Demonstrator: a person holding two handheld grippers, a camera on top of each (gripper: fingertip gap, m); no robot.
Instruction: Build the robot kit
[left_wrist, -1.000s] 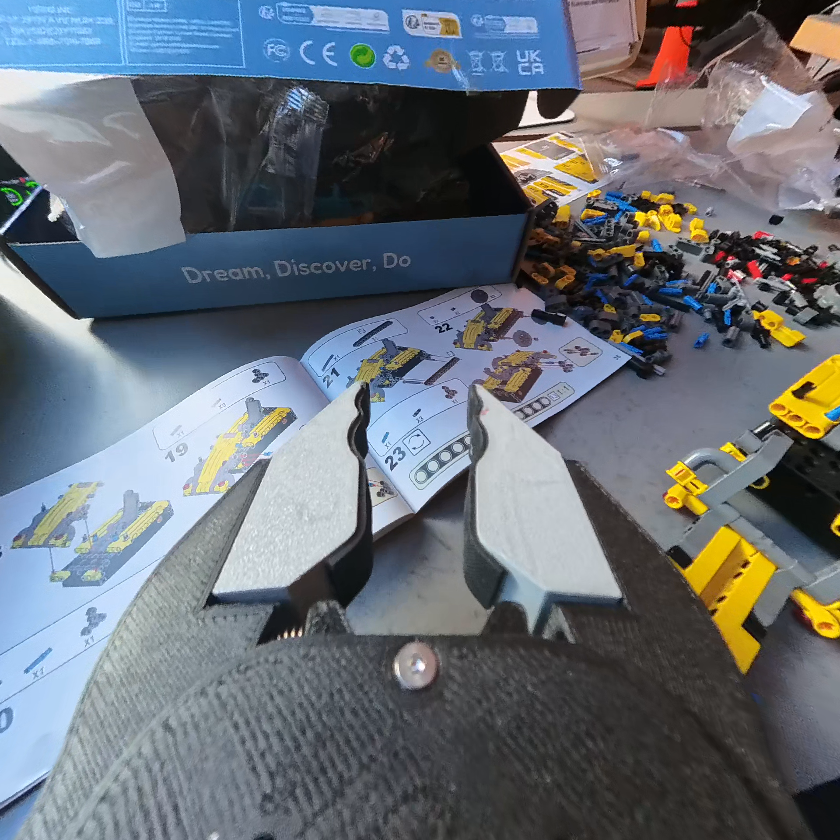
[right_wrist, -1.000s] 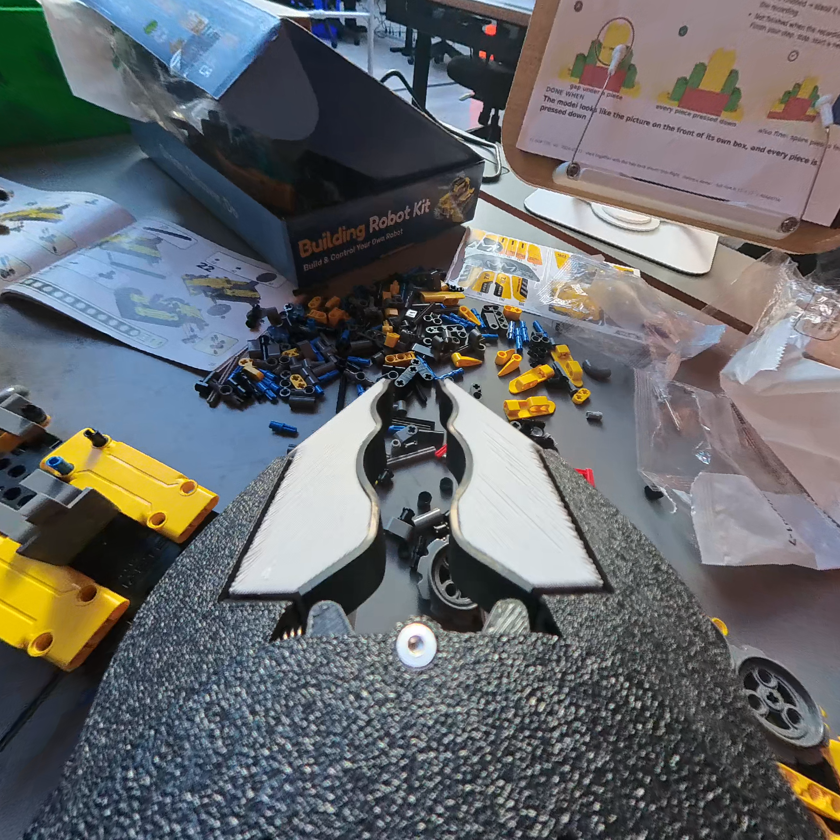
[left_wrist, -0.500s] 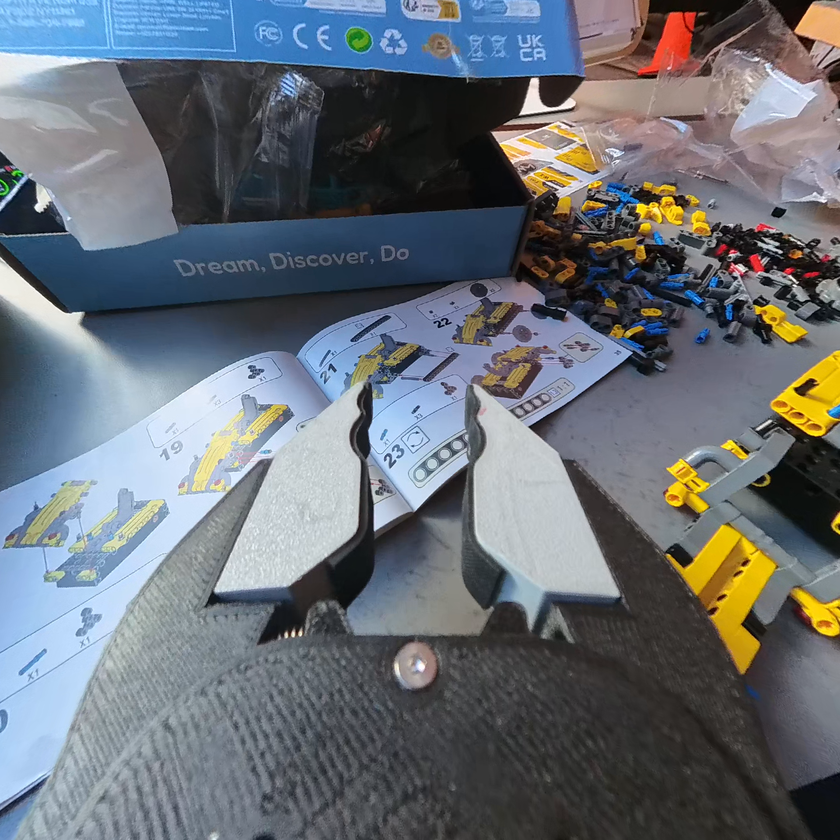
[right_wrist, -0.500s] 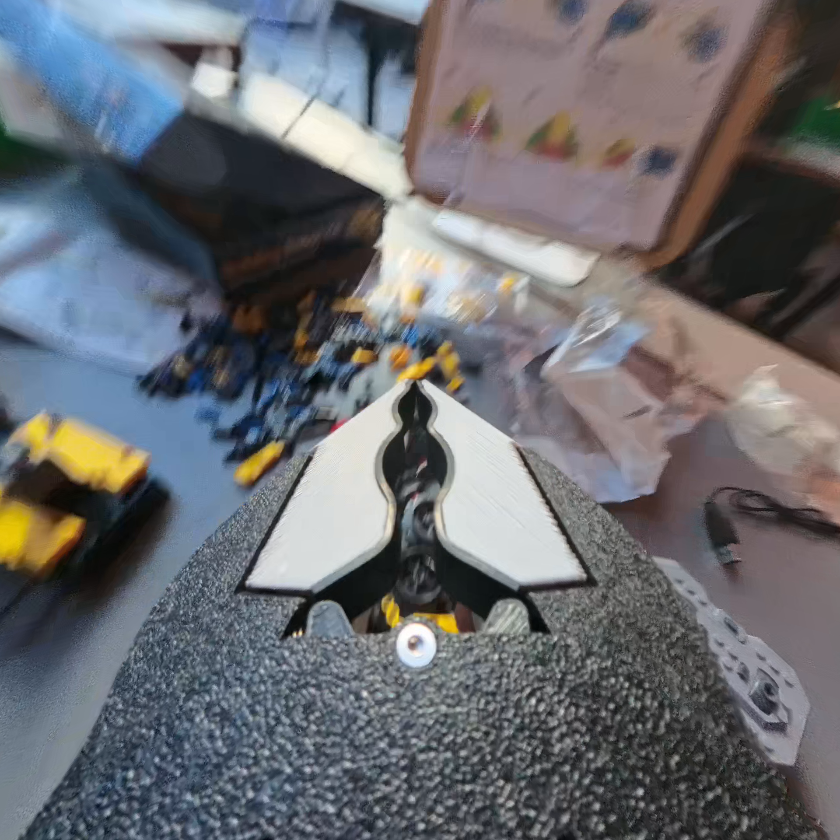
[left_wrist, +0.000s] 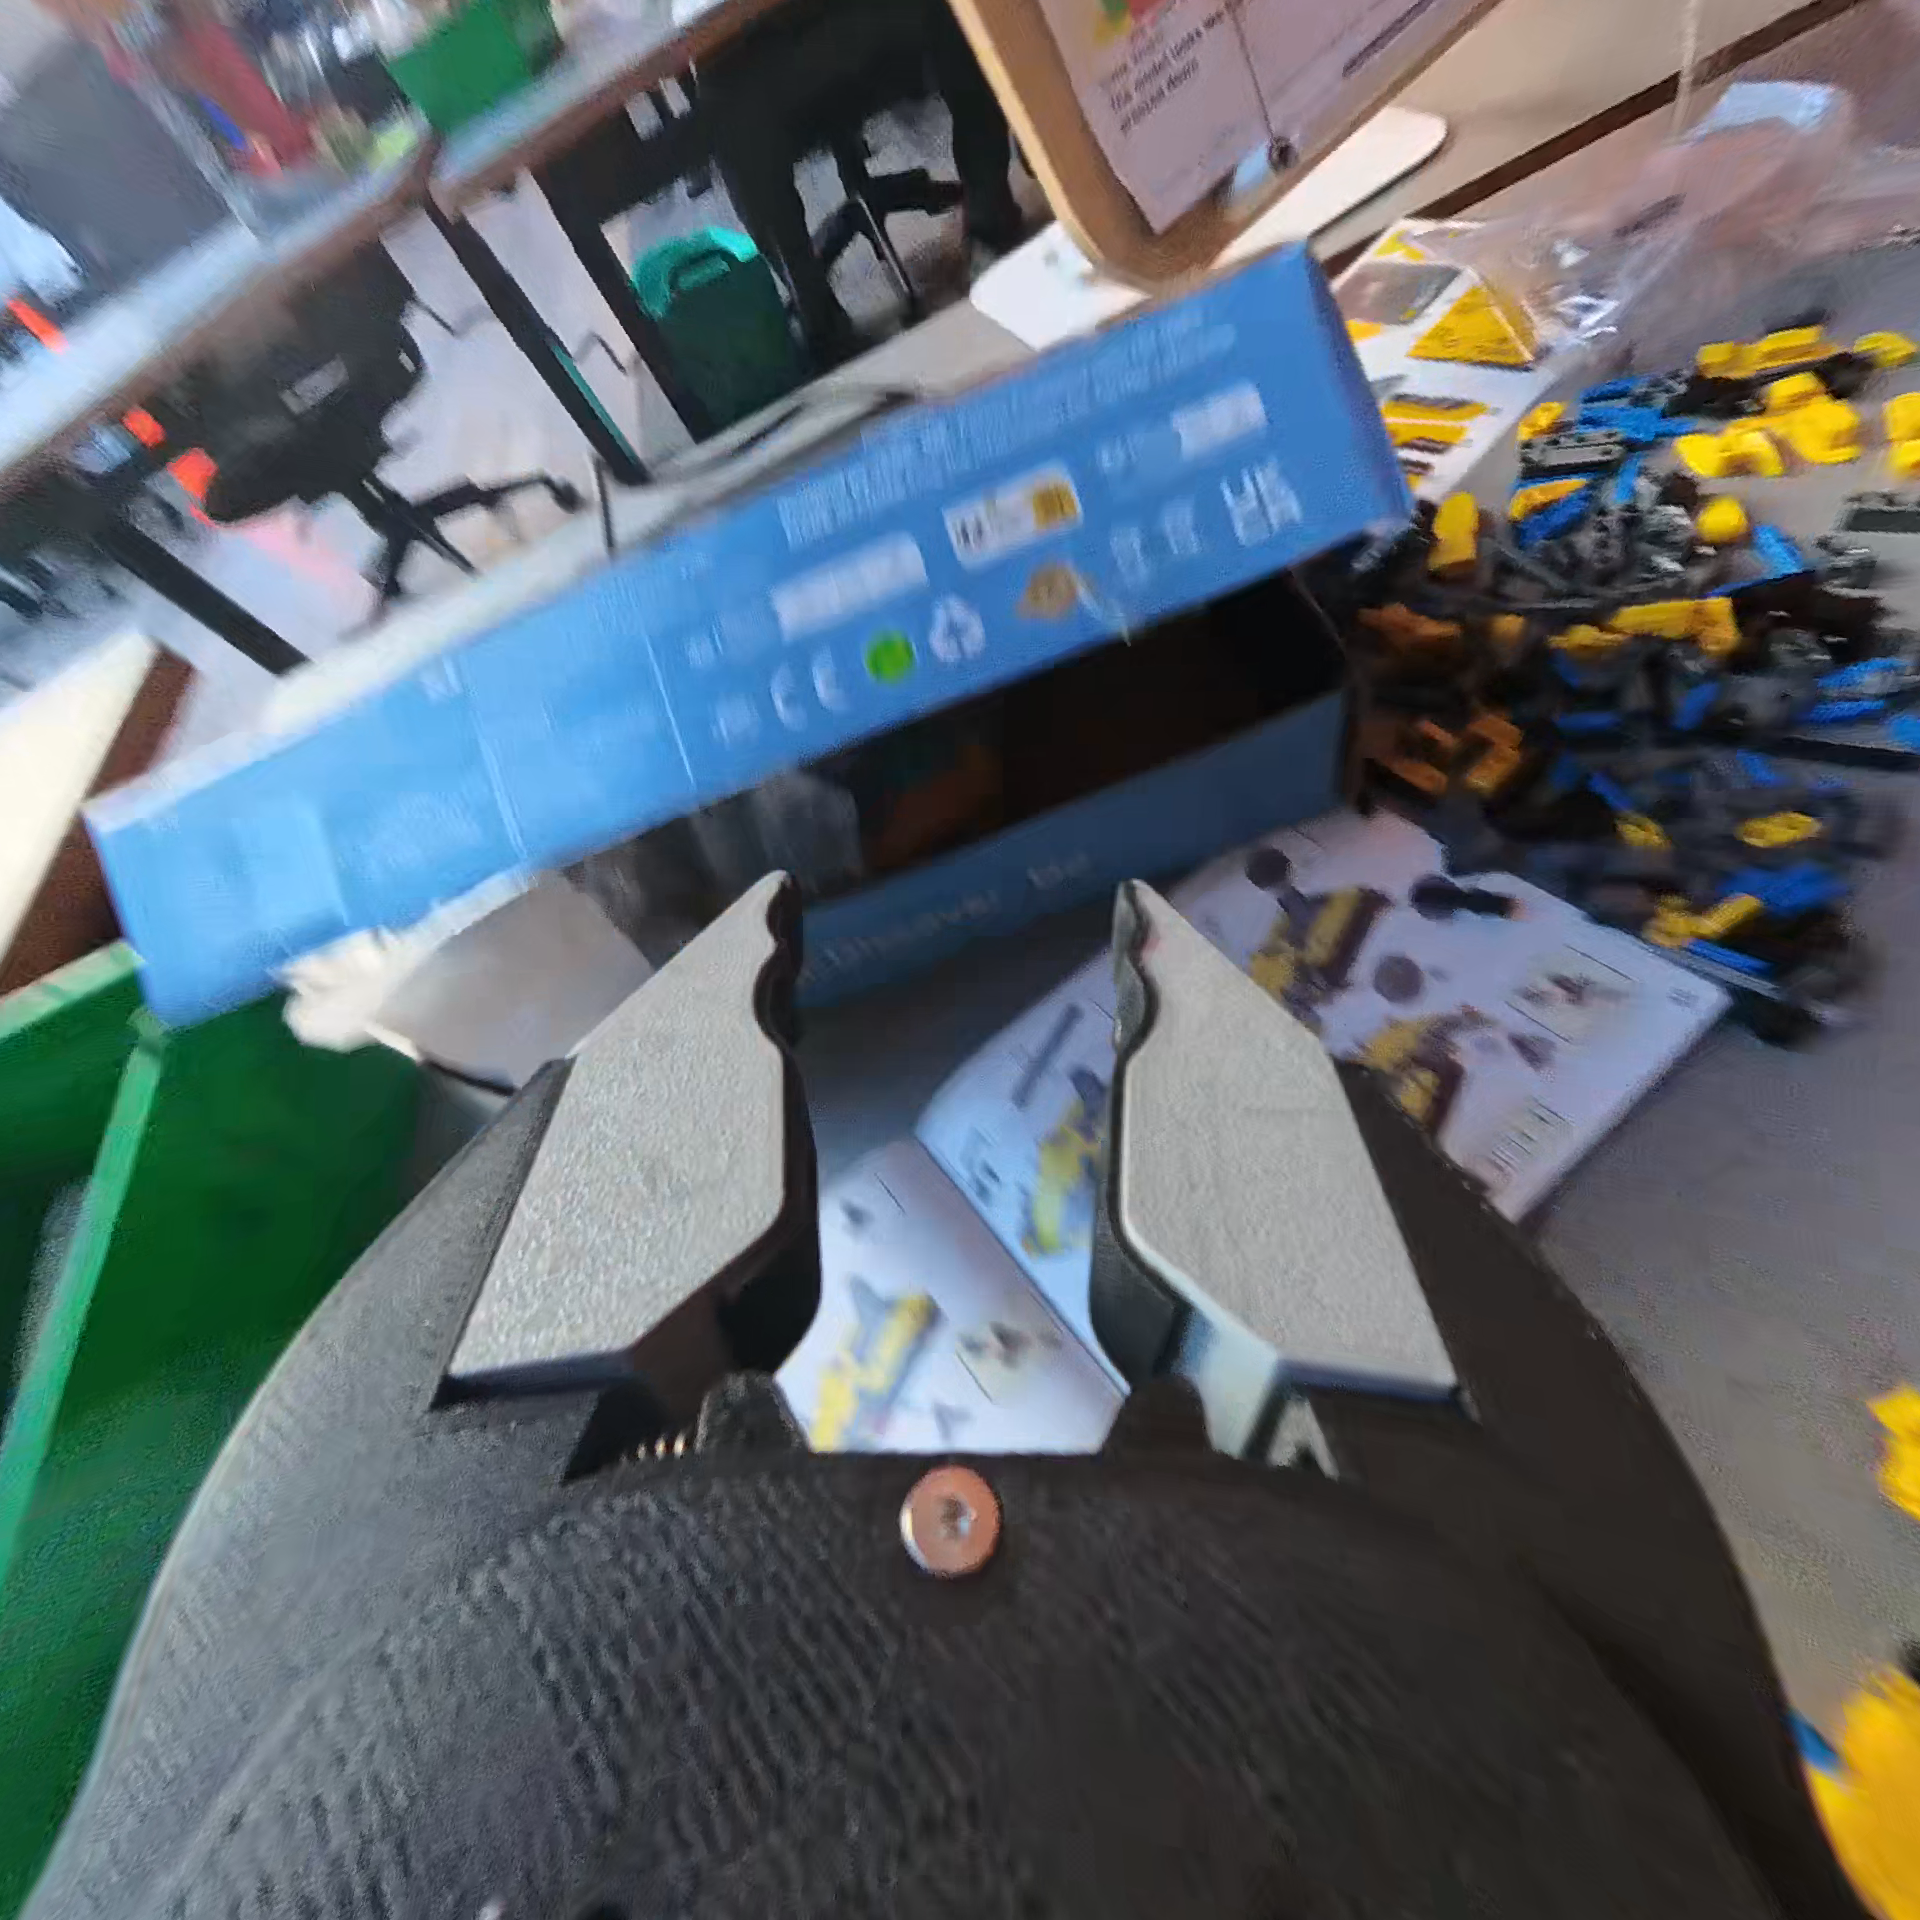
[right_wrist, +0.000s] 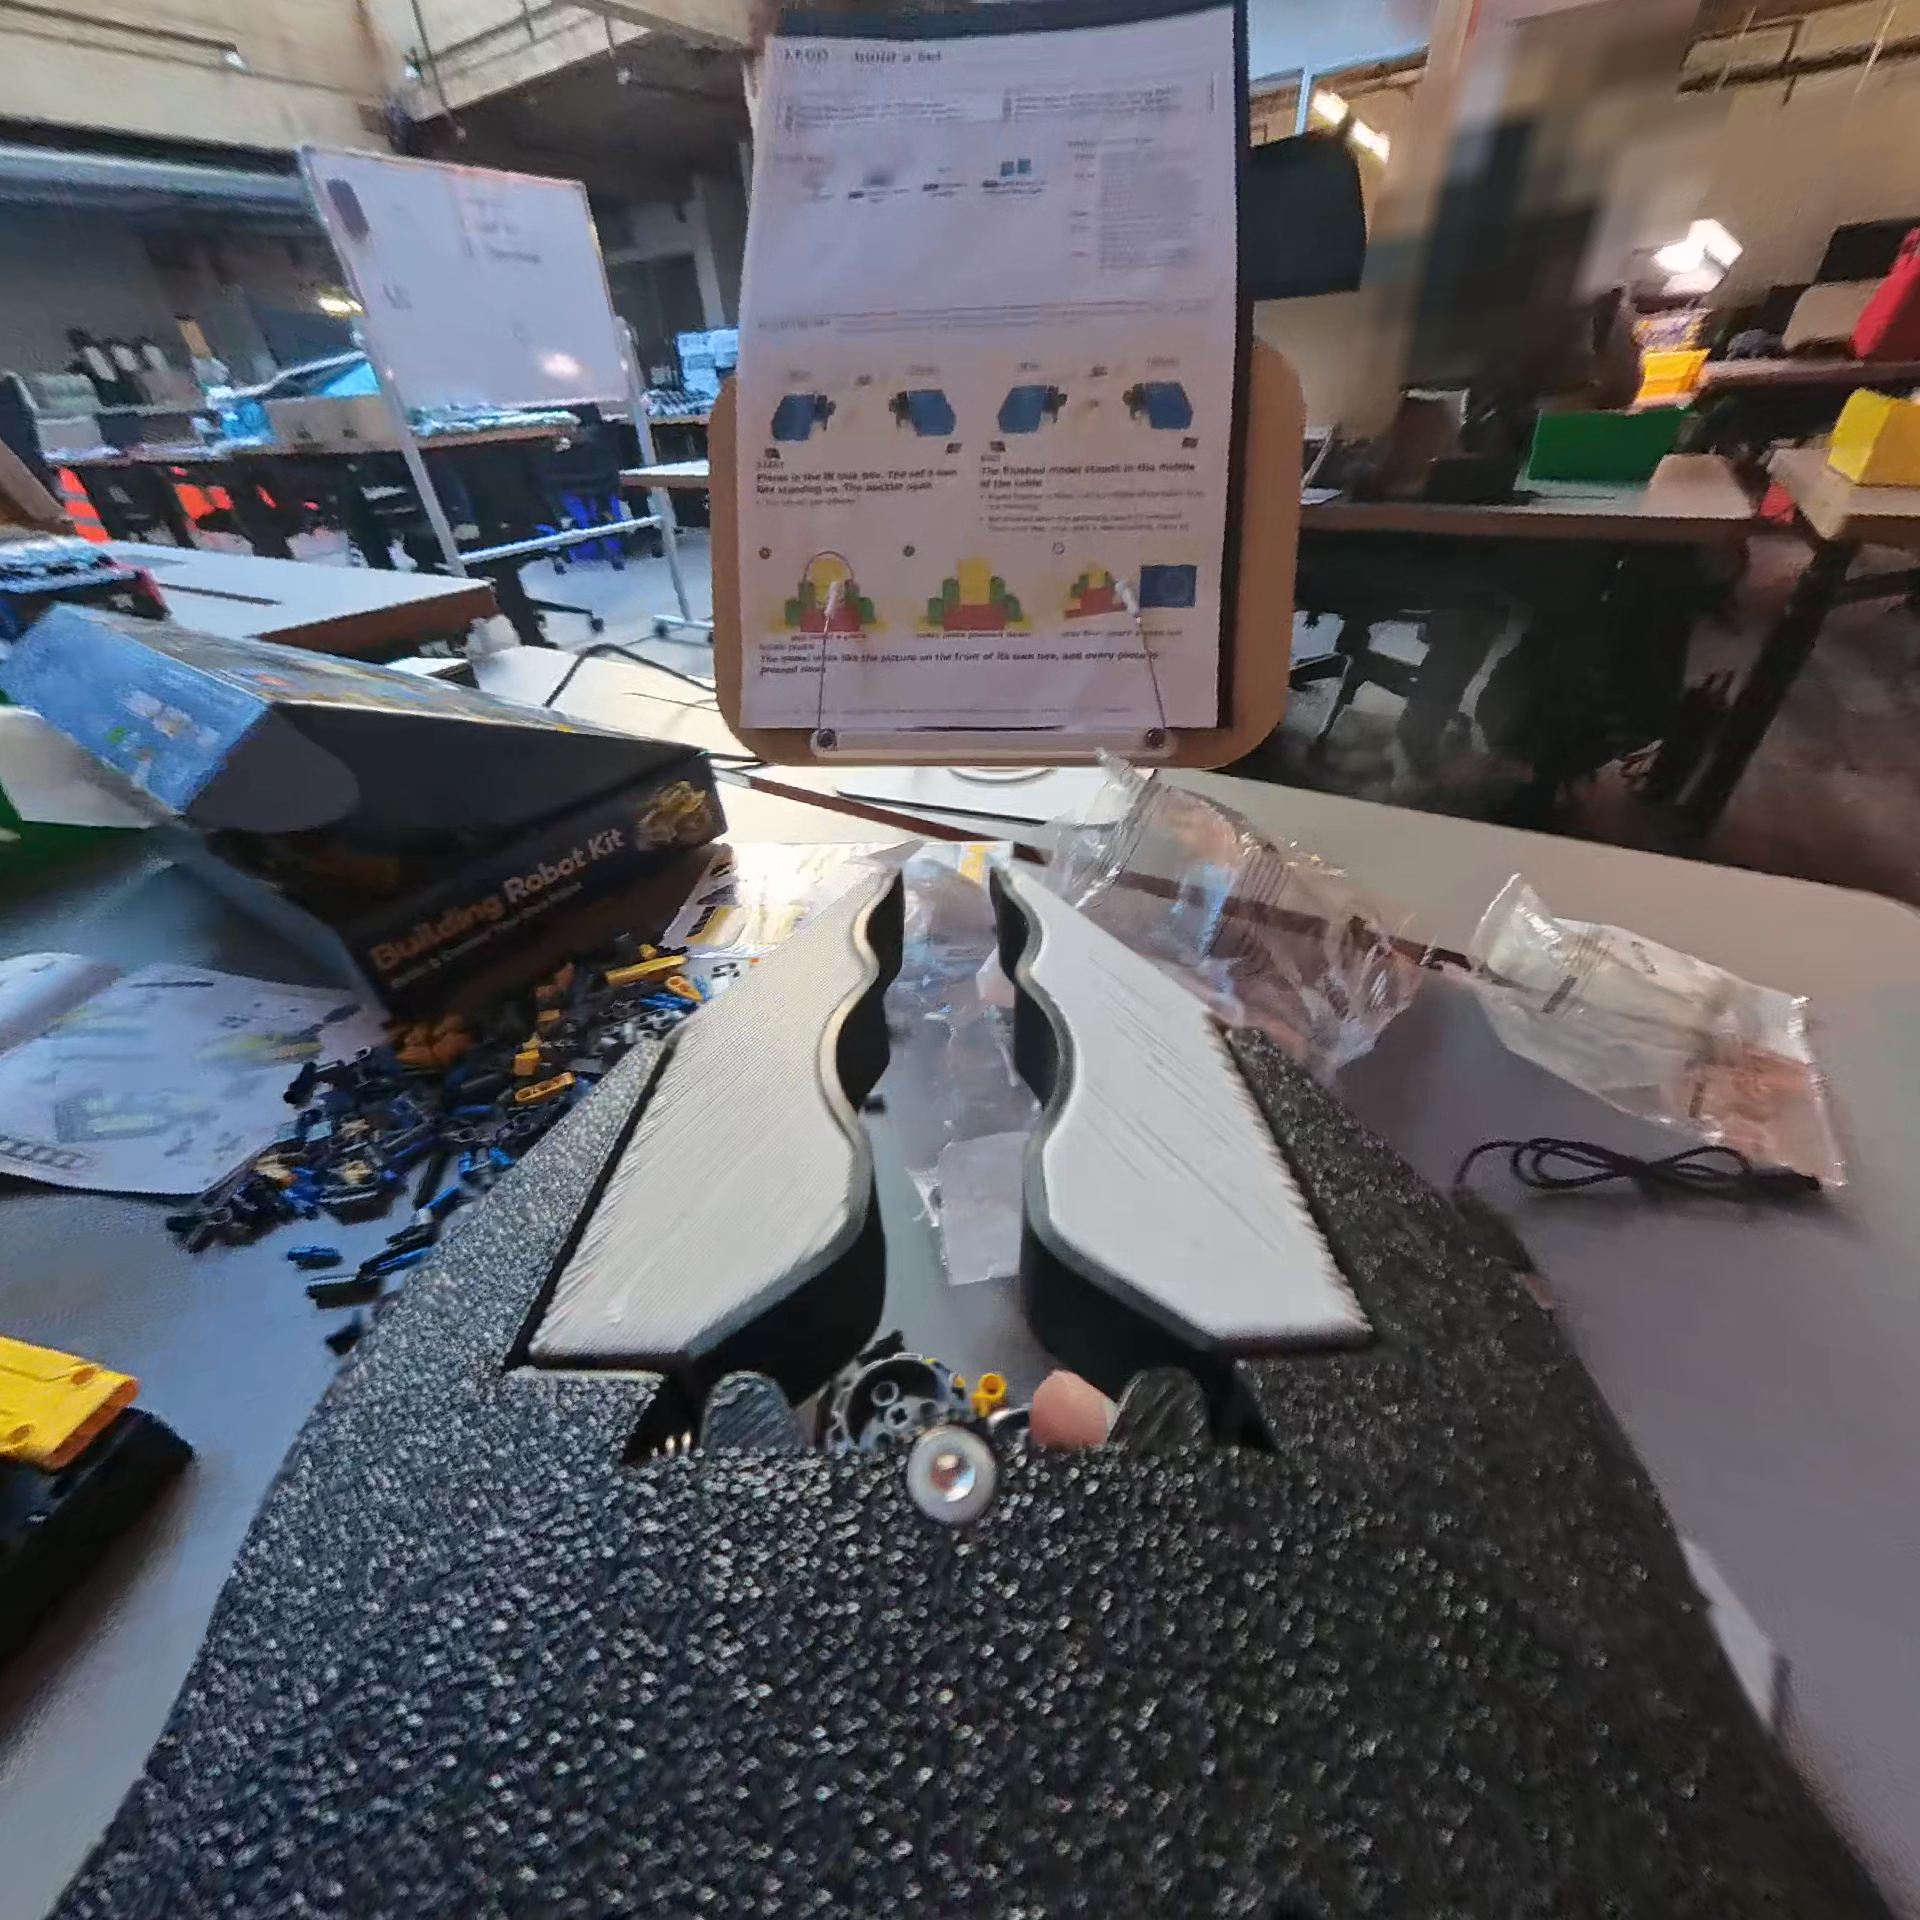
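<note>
Left gripper (left_wrist: 956, 914) agape, empty, above booklet (left_wrist: 1455, 1039); right gripper (right_wrist: 943, 914) parted, empty, over bags (right_wrist: 1226, 914)

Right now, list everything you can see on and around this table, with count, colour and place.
Blue cardboard kit box: one, lid open, table's left.
Open instruction booklet: one, white, in front of box.
Pile of small plastic building pieces: many; black, blue, yellow; right of box.
Clear plastic bags: several, table's right.
Thin black cable: one, near bags.
Printed sheet on wooden stand: one, table's far edge.
Yellow and black model: one, partly visible, near left.
Left gripper: jaws open, empty.
Right gripper: jaws apart, empty.
</note>
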